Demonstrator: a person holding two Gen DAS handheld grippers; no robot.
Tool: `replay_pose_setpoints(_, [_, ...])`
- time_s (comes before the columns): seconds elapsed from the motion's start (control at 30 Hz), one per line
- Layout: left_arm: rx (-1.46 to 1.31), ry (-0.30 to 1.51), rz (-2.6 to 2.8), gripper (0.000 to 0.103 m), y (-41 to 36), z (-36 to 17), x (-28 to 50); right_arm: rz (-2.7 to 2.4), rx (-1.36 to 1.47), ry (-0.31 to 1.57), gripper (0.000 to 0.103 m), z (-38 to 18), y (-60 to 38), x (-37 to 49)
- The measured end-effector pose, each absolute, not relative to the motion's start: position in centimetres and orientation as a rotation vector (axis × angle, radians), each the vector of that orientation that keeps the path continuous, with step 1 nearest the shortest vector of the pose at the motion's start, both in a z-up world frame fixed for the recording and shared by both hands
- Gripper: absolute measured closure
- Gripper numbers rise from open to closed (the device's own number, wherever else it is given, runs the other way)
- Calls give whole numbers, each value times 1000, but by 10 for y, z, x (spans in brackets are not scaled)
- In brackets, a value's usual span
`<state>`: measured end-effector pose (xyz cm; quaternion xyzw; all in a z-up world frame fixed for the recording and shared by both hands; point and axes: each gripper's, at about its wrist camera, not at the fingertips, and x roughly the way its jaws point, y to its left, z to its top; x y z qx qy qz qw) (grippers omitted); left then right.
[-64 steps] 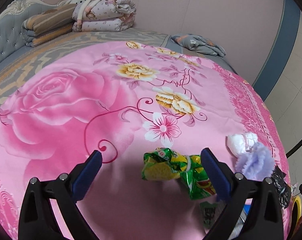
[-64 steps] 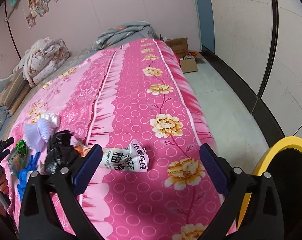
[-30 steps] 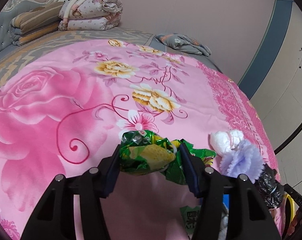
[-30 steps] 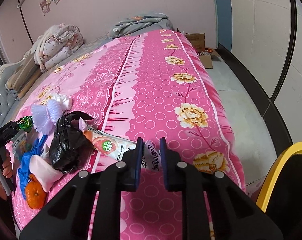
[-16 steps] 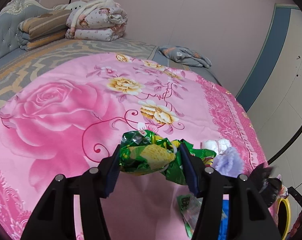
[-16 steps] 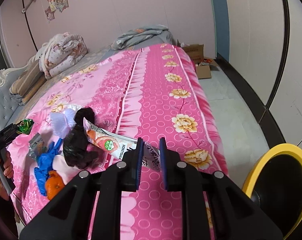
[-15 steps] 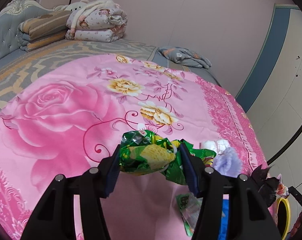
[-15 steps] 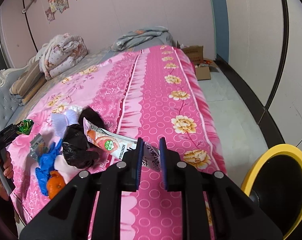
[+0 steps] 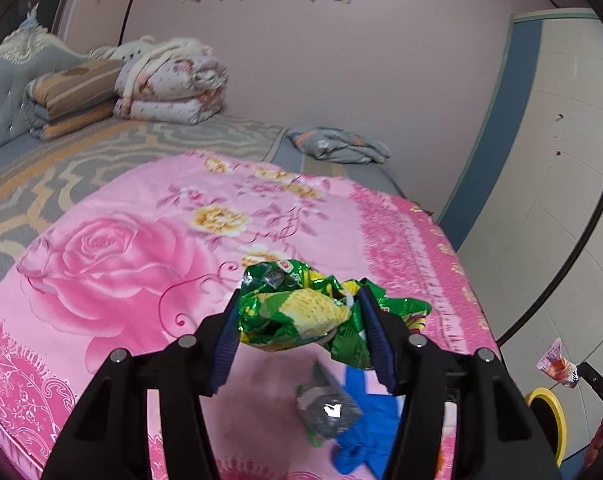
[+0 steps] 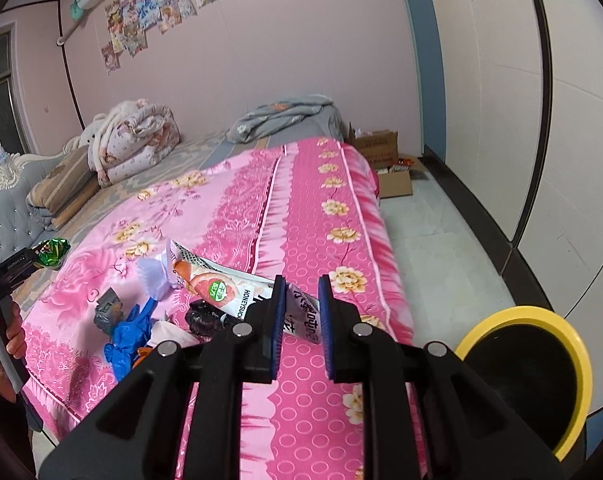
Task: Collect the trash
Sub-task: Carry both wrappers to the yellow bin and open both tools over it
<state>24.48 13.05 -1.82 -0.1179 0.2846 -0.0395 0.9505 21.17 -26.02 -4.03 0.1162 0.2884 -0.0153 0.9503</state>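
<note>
My left gripper [image 9: 297,316] is shut on a crumpled green and yellow snack bag [image 9: 301,312] and holds it above the pink bedspread [image 9: 141,240]. My right gripper [image 10: 300,312] is shut on a white drink pouch with a grapefruit print [image 10: 217,284], lifted off the bed. The left gripper with the green bag also shows at the far left of the right wrist view [image 10: 41,258]. The yellow-rimmed black bin [image 10: 529,372] stands on the floor at the lower right, beside the bed.
On the bed lie a blue glove [image 10: 129,332], a grey foil wrapper [image 10: 107,308], a black bag [image 10: 205,316] and a lilac tissue [image 10: 151,276]. Folded quilts [image 9: 165,84] are at the headboard. Cardboard boxes [image 10: 381,152] sit on the floor.
Both grippers have lifted higher with their items. The pouch has pulled away from the black bag, and the right view has swung toward the bin.
</note>
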Motion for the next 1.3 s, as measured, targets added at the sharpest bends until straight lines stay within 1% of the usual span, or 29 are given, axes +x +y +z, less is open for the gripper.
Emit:
replay_pose_setpoints(0.63, [-134,437,-286,50,18,73,187,-81,264,402,88,39,-299,129])
replay_pose_setpoints(0.93, [-94,394,-417,50,-49,100,176,-177,287,320,88,68,-345,93])
replay_pose_setpoints(1.3, [-68,372,-565,50,-127,116,170,-300,286,278,88,78,-394,62])
